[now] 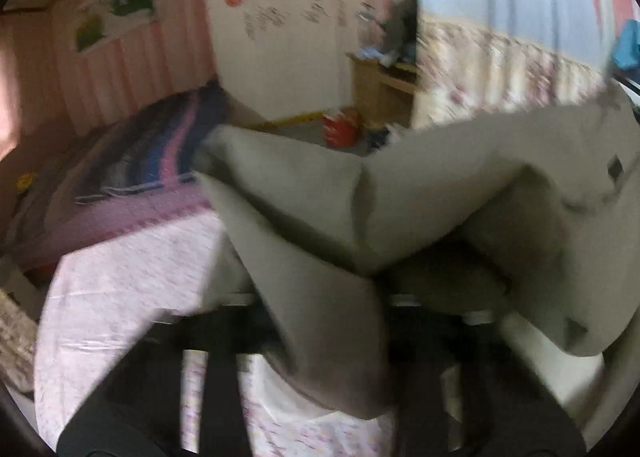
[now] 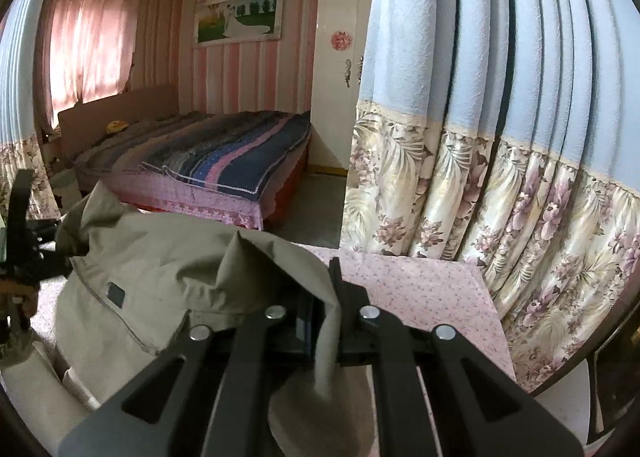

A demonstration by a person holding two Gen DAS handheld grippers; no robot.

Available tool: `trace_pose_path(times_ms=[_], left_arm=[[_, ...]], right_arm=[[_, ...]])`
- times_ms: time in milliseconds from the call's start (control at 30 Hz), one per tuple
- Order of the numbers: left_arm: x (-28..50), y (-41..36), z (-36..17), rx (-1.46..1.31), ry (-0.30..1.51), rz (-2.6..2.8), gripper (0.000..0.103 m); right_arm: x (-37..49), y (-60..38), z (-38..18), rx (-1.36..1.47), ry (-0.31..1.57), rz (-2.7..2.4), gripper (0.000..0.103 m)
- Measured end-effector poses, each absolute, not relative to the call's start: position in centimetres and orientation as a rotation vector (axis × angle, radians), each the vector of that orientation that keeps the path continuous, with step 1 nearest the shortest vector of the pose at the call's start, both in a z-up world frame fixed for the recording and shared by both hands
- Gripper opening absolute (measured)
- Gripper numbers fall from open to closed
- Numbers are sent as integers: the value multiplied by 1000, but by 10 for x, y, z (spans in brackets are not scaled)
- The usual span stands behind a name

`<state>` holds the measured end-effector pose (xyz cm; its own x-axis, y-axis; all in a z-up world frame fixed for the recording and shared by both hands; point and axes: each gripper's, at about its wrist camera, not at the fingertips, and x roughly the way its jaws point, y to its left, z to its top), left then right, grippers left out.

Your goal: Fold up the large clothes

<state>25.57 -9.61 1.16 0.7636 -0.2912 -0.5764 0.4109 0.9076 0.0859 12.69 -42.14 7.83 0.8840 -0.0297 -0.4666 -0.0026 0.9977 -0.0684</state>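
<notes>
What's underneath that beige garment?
Under the garment lies a pink floral cloth, showing beside it. Whatever sits below the middle of the garment is covered. The right gripper pinches its edge.

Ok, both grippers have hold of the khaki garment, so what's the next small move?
Probably draw the two grippers apart to pull the fabric taut. The right gripper pinches a bunched fold of the khaki garment, and the left gripper holds another bunch, with the cloth sagging in deep creases above the pink floral tabletop. Flattening it first should make a clean fold easier.

Home bedroom: bed (image 2: 224,161), curtains (image 2: 500,137)
</notes>
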Motion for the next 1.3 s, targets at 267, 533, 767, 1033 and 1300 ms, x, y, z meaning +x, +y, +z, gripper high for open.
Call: trace_pose_path(times_ms=[267, 533, 767, 1033, 1300], left_arm=[[208, -39, 98, 156, 373, -234, 2], [202, -27, 149, 182, 301, -107, 3], [312, -23, 77, 203, 487, 24, 53], [272, -5, 84, 128, 432, -4, 99], [172, -4, 54, 154, 519, -122, 100]], right_arm=[[152, -459, 126, 4, 368, -29, 5], [231, -463, 162, 5, 373, 22, 10], [311, -463, 98, -8, 558, -137, 82], [253, -473, 110, -49, 443, -222, 98], [121, -449, 90, 0, 517, -126, 100]])
